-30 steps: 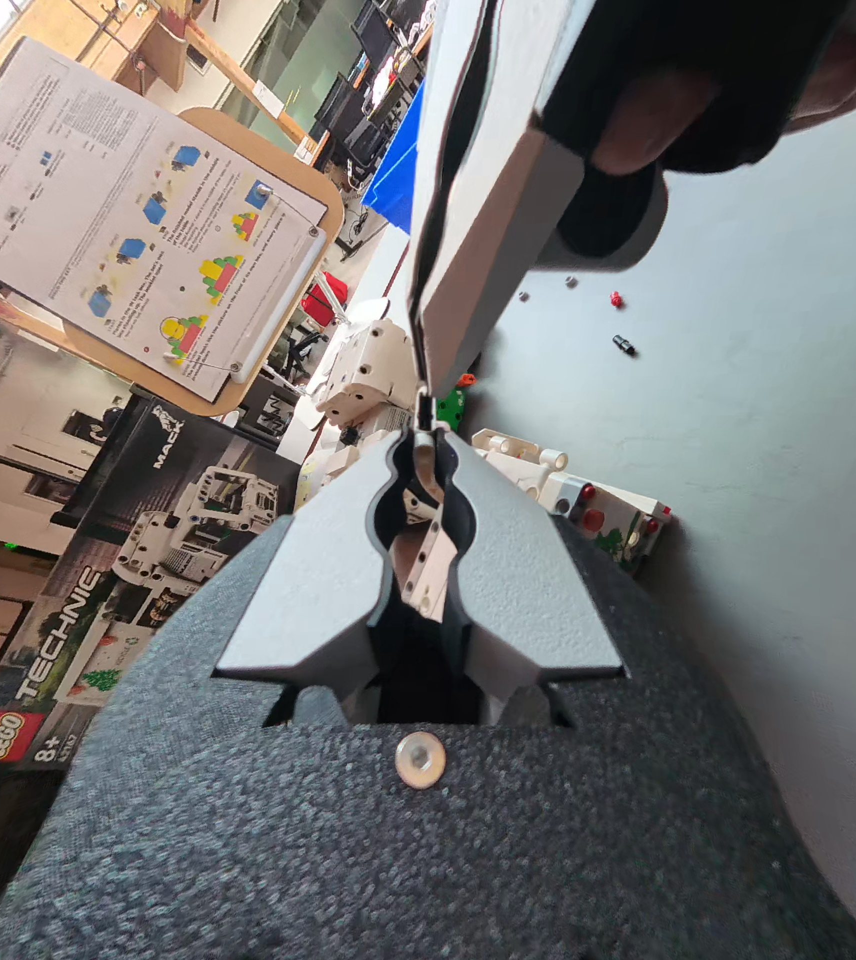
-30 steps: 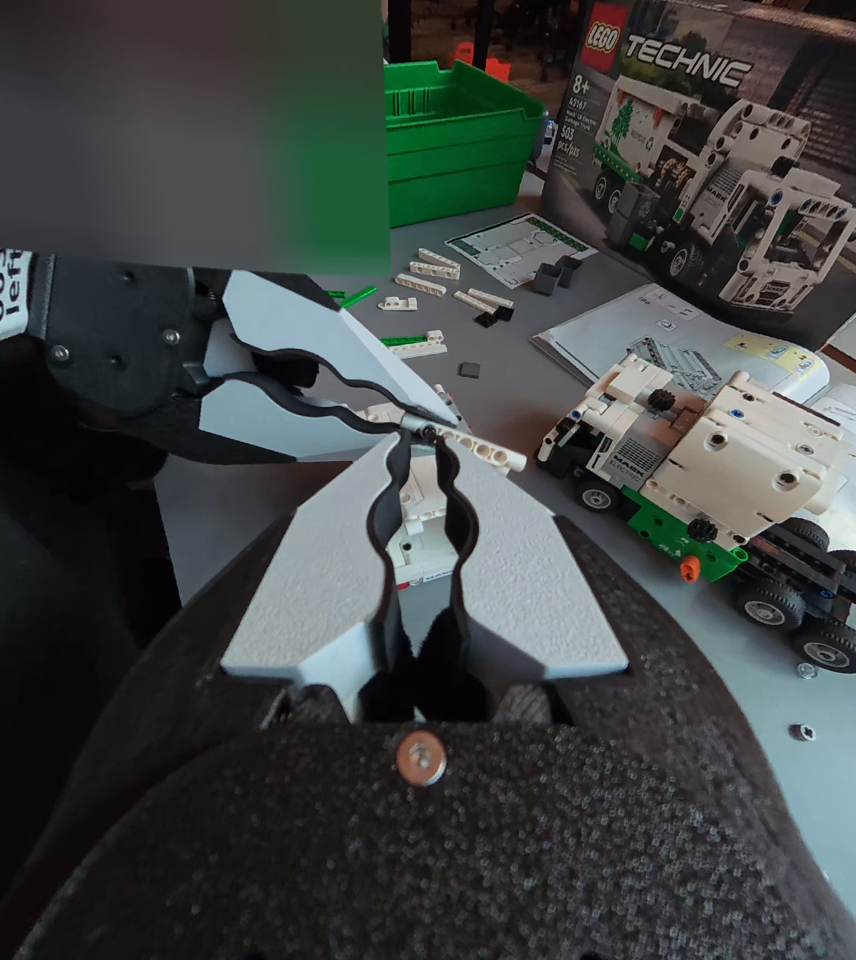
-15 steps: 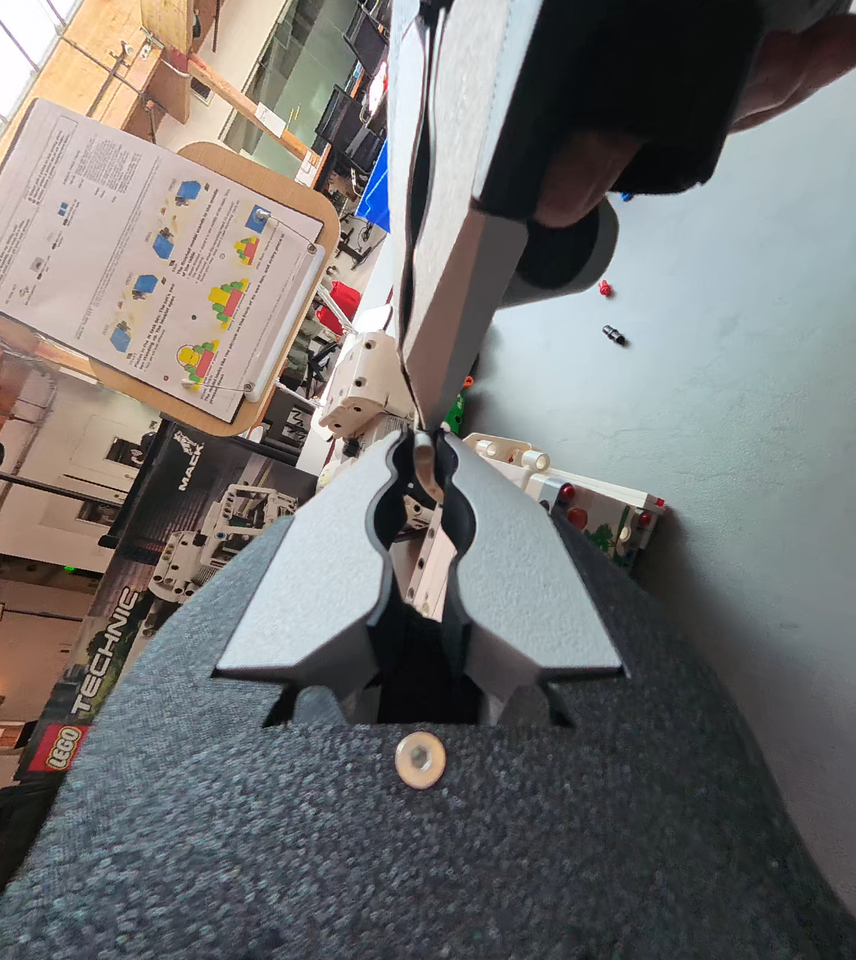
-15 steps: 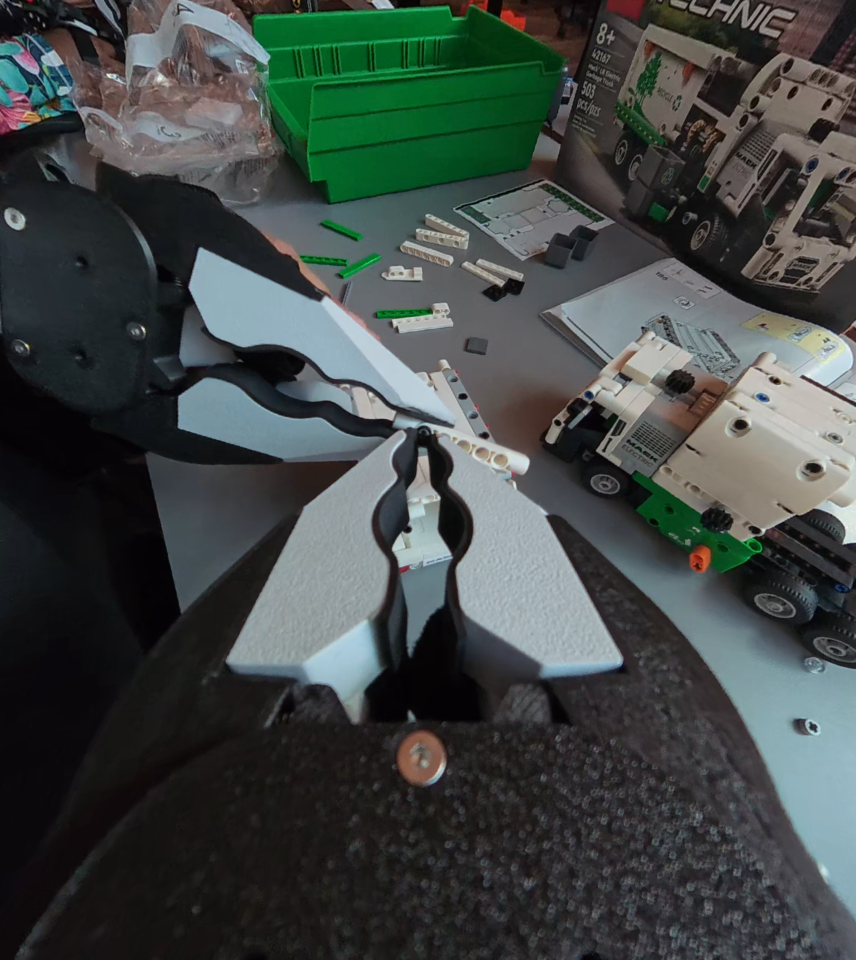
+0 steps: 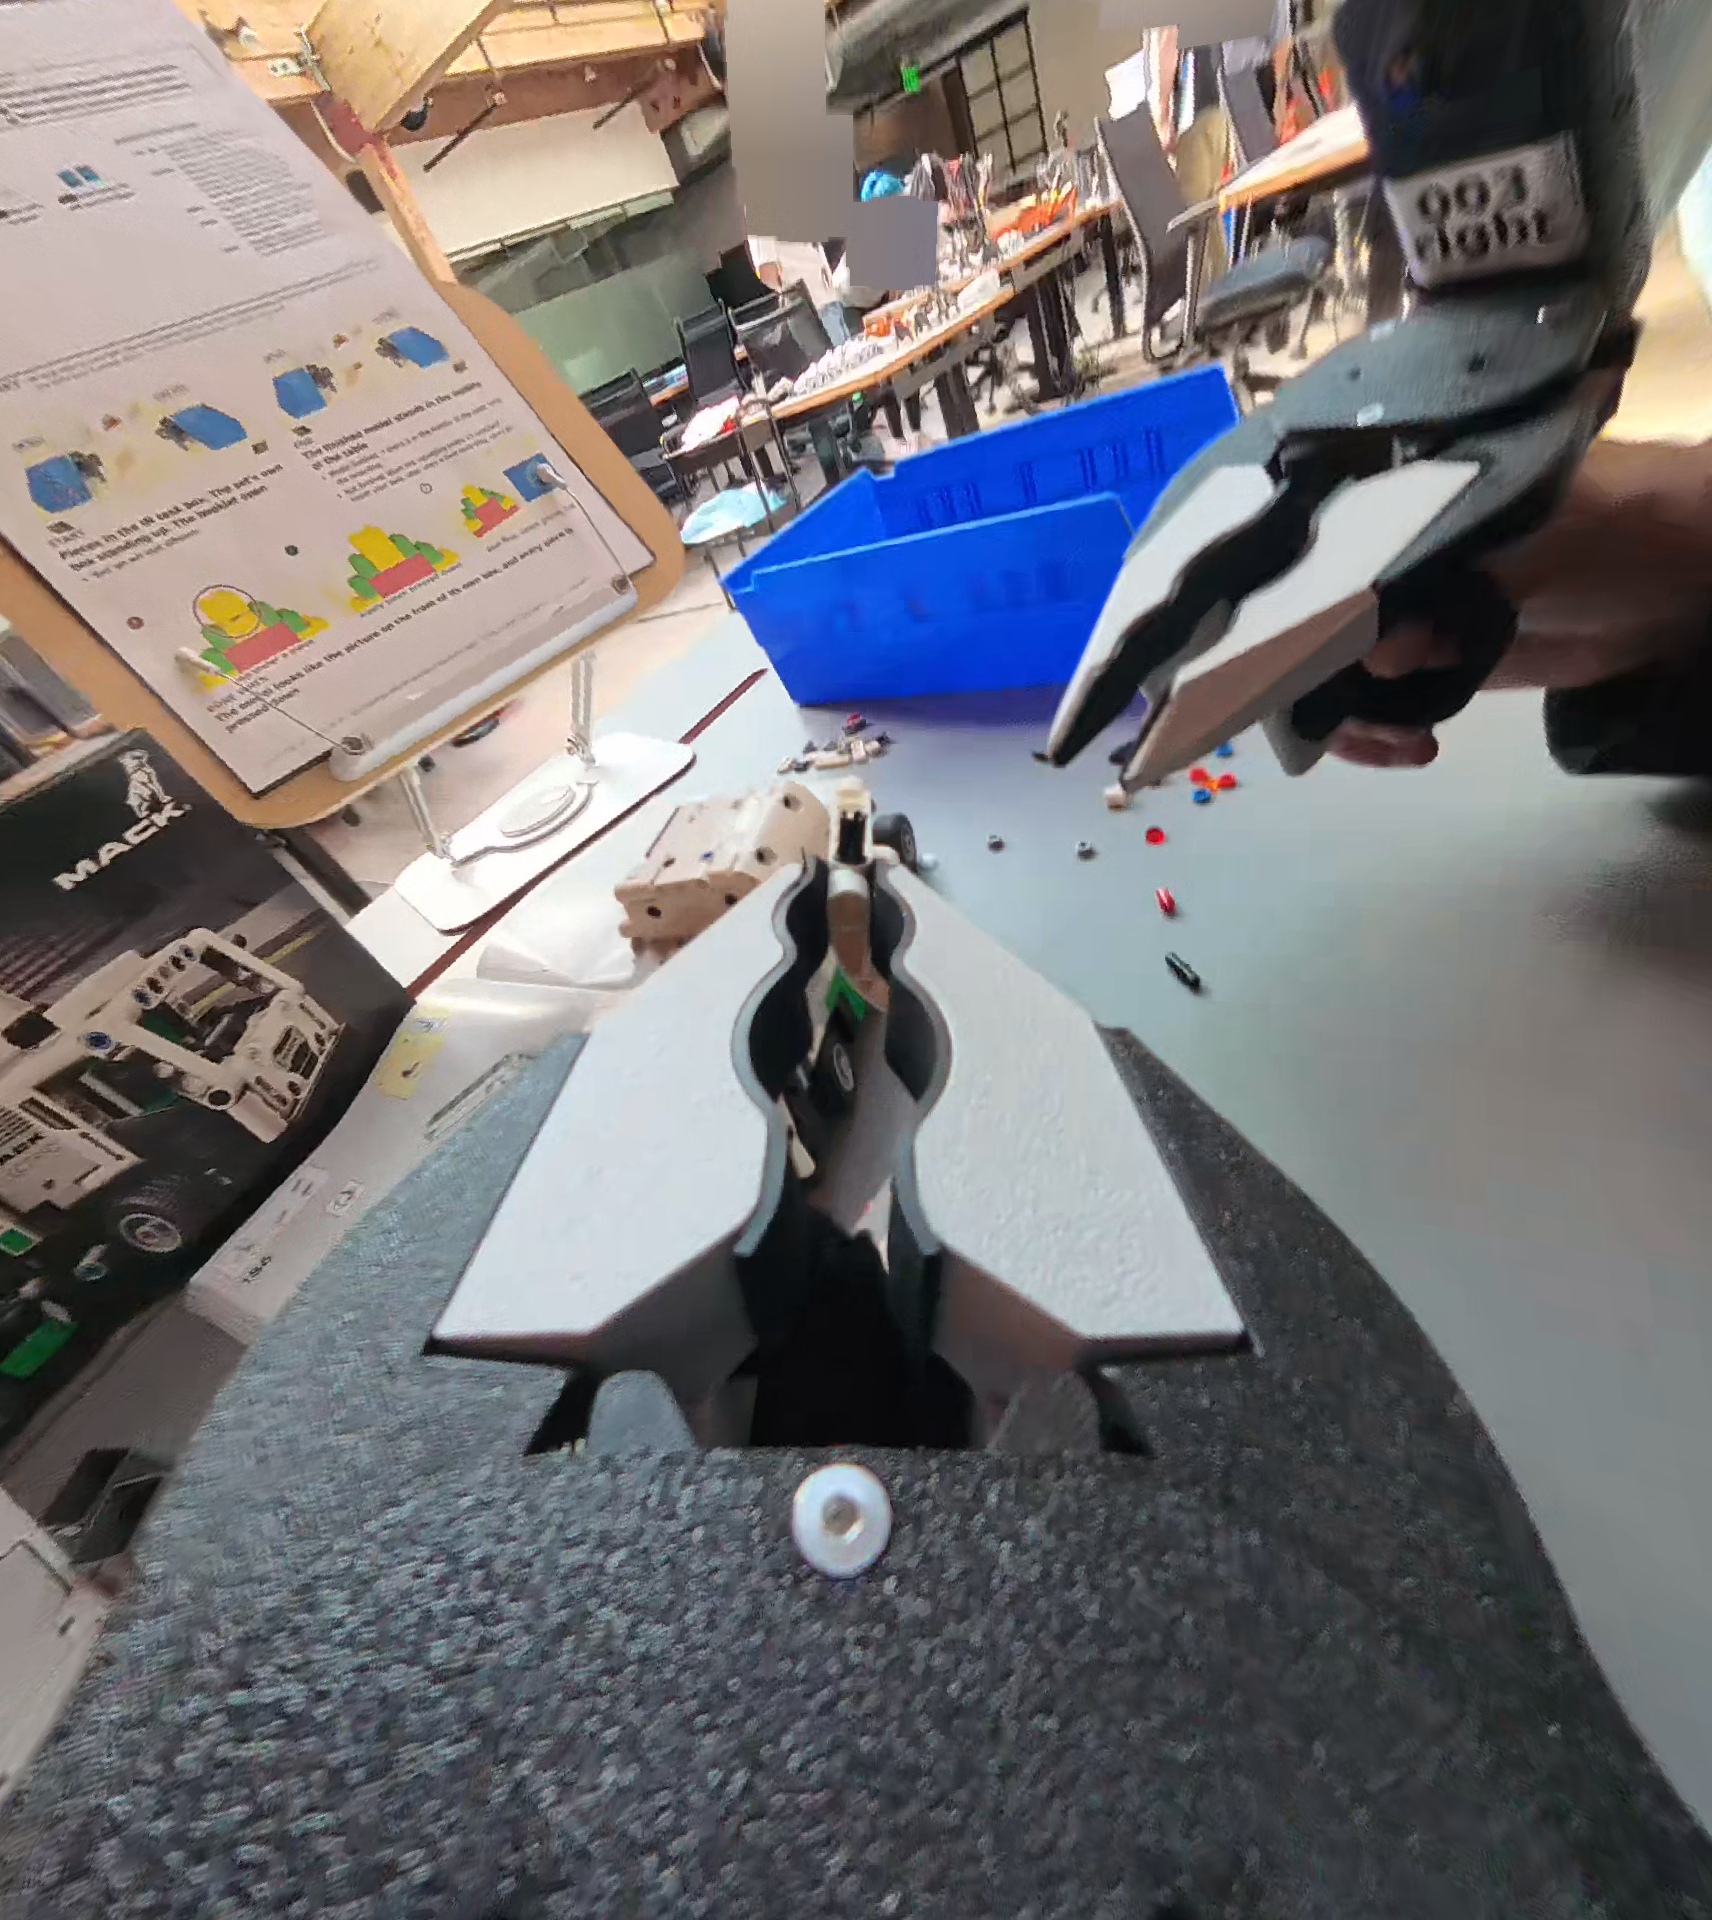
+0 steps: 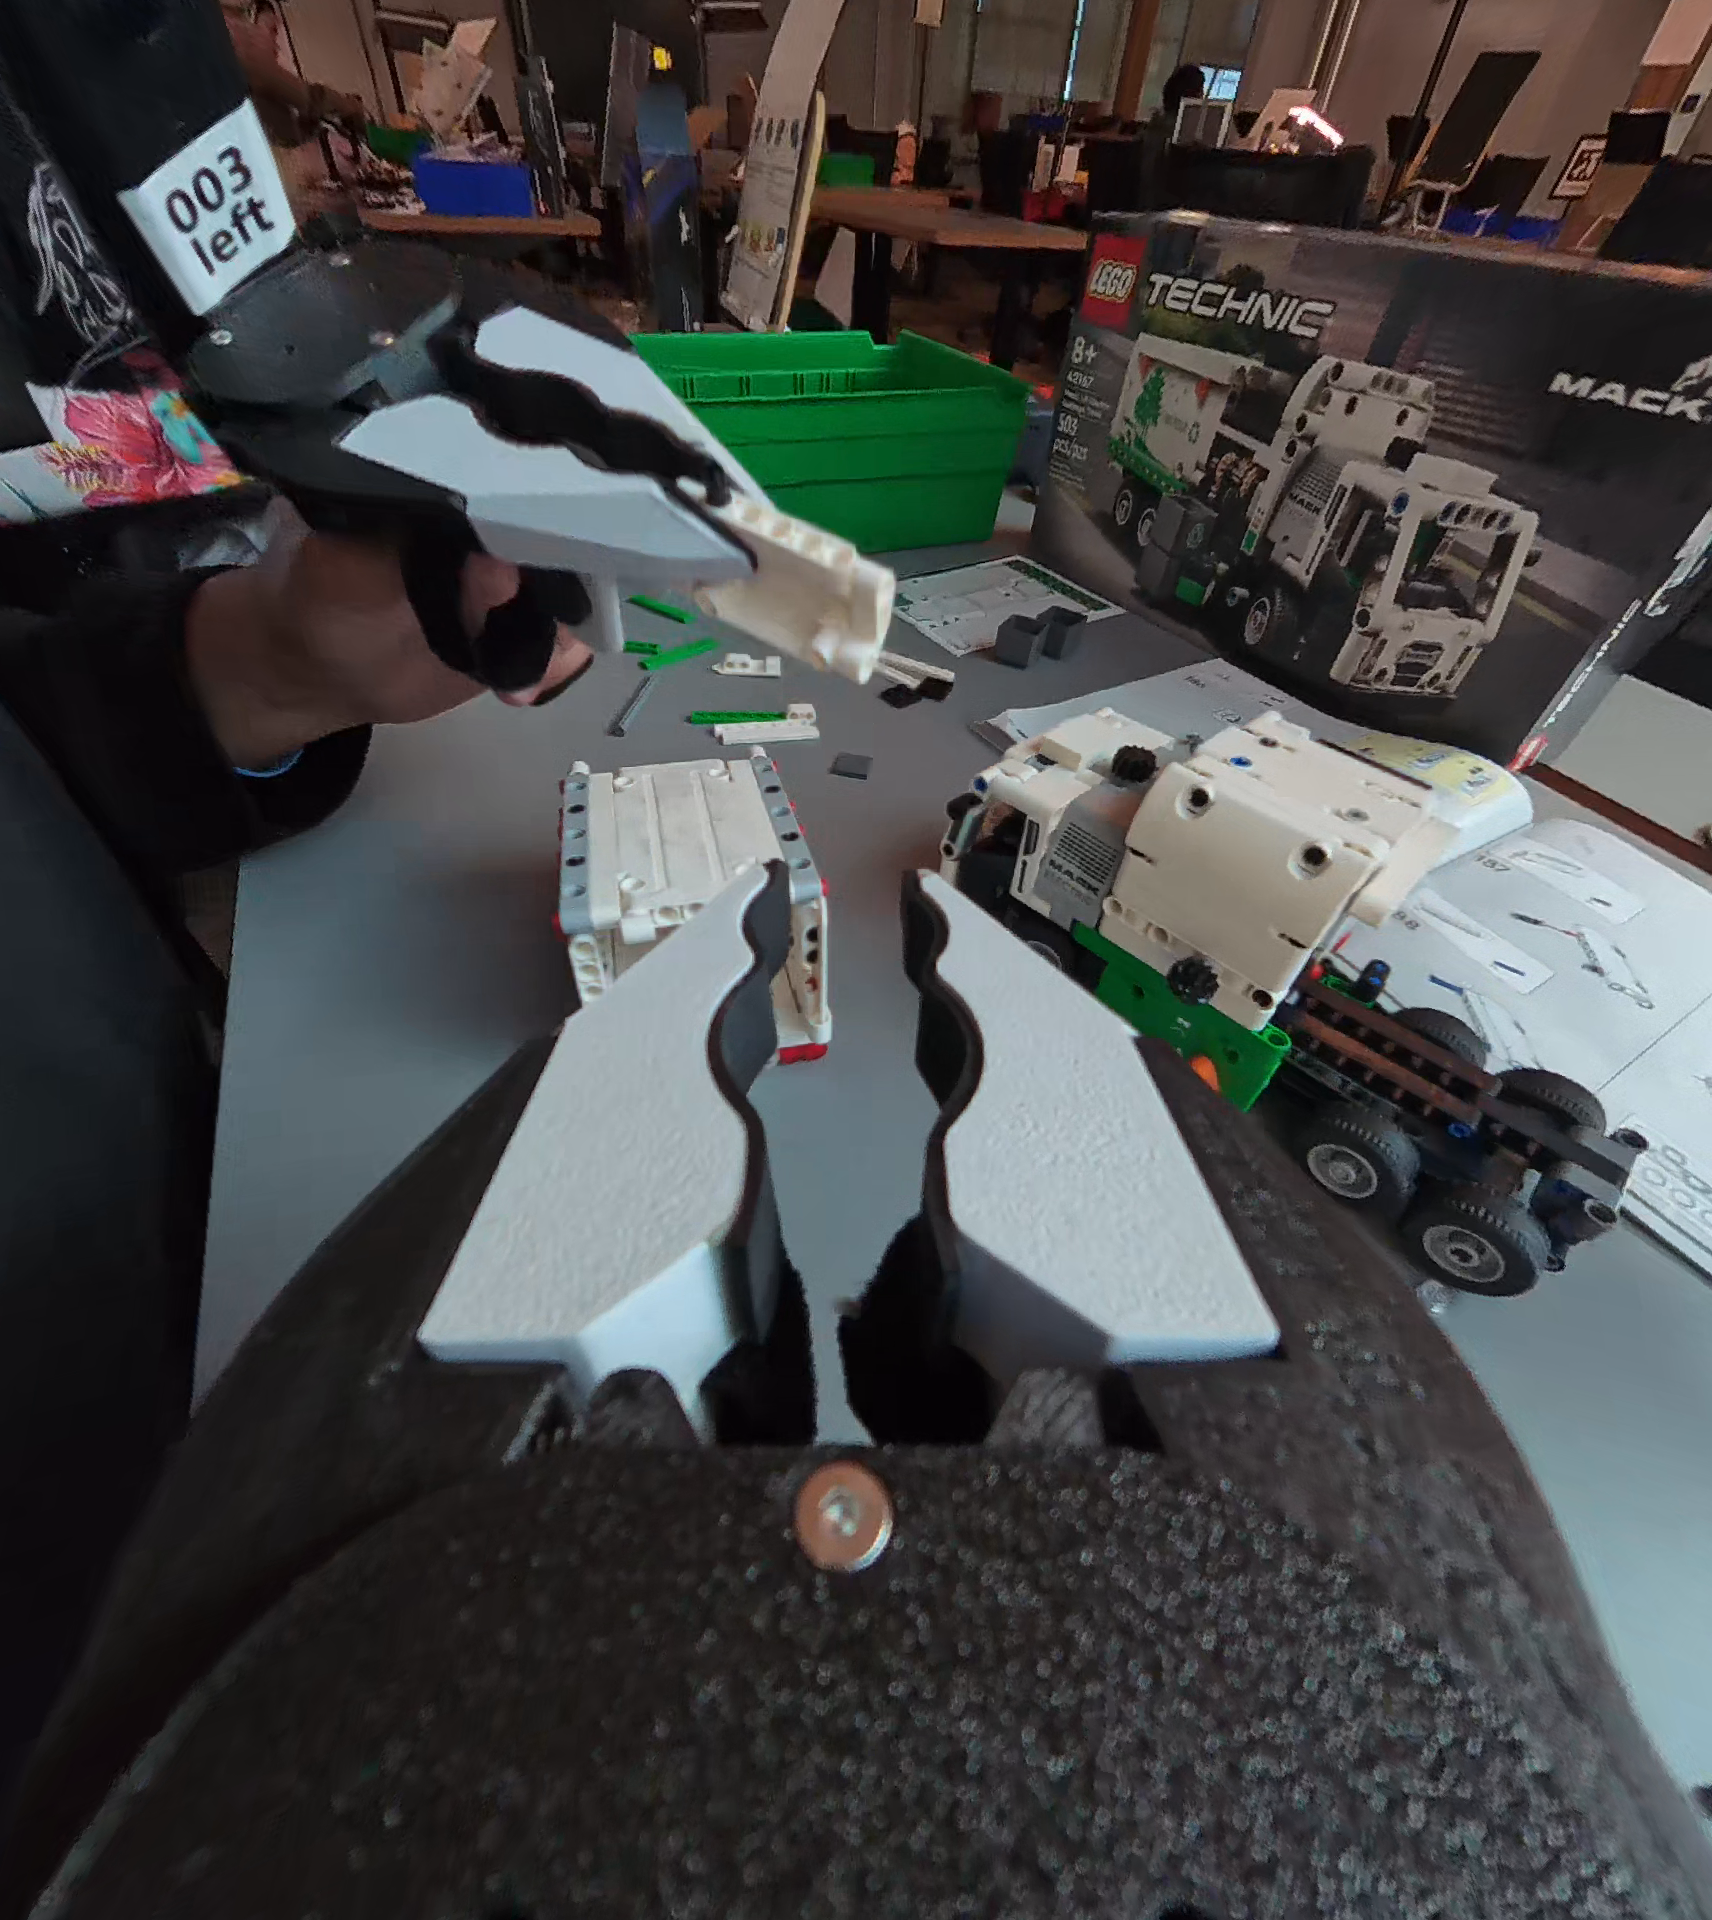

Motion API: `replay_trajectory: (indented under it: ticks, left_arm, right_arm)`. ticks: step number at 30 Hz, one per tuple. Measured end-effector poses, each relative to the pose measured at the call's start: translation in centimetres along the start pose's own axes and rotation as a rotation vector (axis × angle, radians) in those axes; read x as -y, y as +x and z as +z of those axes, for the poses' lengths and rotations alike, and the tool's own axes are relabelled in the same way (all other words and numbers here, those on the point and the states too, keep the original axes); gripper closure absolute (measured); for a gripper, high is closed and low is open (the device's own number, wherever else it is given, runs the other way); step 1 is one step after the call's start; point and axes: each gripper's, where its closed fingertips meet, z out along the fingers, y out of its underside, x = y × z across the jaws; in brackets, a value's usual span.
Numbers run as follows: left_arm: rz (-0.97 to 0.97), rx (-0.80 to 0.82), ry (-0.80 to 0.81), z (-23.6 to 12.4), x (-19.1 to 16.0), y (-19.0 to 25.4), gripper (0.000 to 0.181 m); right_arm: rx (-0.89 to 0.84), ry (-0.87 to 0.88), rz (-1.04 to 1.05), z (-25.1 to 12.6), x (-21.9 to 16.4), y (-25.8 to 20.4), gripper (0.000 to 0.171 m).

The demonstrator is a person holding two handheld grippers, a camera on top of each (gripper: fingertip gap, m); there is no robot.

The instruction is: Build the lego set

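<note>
My left gripper (image 5: 844, 878) is shut on a white lego piece (image 5: 852, 925) whose tip sticks out past the fingertips. In the right wrist view this gripper (image 6: 727, 520) is raised at the upper left, with the white piece (image 6: 810, 592) jutting out of it. My right gripper (image 6: 844, 899) is open and empty above the grey table (image 6: 395, 987). In the left wrist view it (image 5: 1091, 764) hovers over small loose pieces (image 5: 1158, 836). A white box-shaped subassembly (image 6: 675, 862) lies just beyond the right fingertips. The white and green truck model (image 6: 1226, 894) stands to its right.
The set's box (image 6: 1403, 436) and a green bin (image 6: 831, 436) stand at the back, with an open instruction booklet (image 6: 1662, 935) under the truck. Loose white and green beams (image 6: 748, 722) lie mid-table. A blue bin (image 5: 956, 561) and an instruction board on a stand (image 5: 208, 416) are in the left wrist view. The gap from one gripper's tips to the other's is roughly 8 cm.
The two grippers met tip to tip at the white piece before. My right gripper has opened and drawn away, and my left gripper has swung up and away with the piece still held.
</note>
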Motion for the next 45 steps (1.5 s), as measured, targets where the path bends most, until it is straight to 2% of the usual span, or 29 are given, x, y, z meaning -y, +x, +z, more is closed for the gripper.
replay_trajectory:
  ticks: [6,9,12,14,16,20,24,30,38,40,45]
  left_arm:
    - [-0.098,0.059,0.018,0.9,-0.2,-6.8,0.177]
    - [-0.116,0.030,0.031,2.0,-0.8,-7.9,0.177]
    - [-0.148,-0.013,0.042,3.1,-1.8,-7.8,0.177]
    - [-0.141,-0.044,-0.005,3.4,-2.9,-7.3,0.177]
    - [-0.112,-0.033,-0.012,3.3,-3.5,-7.3,0.177]
    - [-0.185,-0.104,-0.012,3.2,-3.9,-6.7,0.177]
    - [-0.270,-0.206,0.072,2.9,-2.0,-5.4,0.177]
    - [-0.369,-0.440,0.168,2.6,1.2,-1.0,0.177]
    - [-0.280,-0.540,0.149,2.1,1.8,3.0,0.176]
    - [-0.266,-0.552,0.153,1.8,2.0,3.5,0.177]
    - [-0.251,-0.557,0.161,1.5,2.0,4.3,0.176]
  right_arm:
    - [-0.094,0.026,0.146,-0.7,-1.7,6.8,0.150]
    - [-0.156,0.124,0.180,-1.5,-1.9,9.4,0.150]
    - [-0.141,0.213,0.254,-2.5,-0.5,9.6,0.151]
    - [-0.144,0.181,0.280,-2.4,-1.2,9.7,0.150]
    - [-0.148,0.161,0.271,-2.4,-1.6,9.6,0.151]
    - [-0.128,0.153,0.251,-2.0,-1.5,9.1,0.151]
    - [-0.057,0.104,0.232,-1.0,-1.9,7.5,0.151]
    - [0.173,0.156,0.132,1.6,0.5,2.2,0.149]
    - [0.246,0.289,0.062,2.4,2.7,-1.5,0.151]
    - [0.278,0.291,0.083,2.1,2.7,-2.0,0.158]
    - [0.329,0.273,0.102,1.7,2.4,-2.8,0.161]
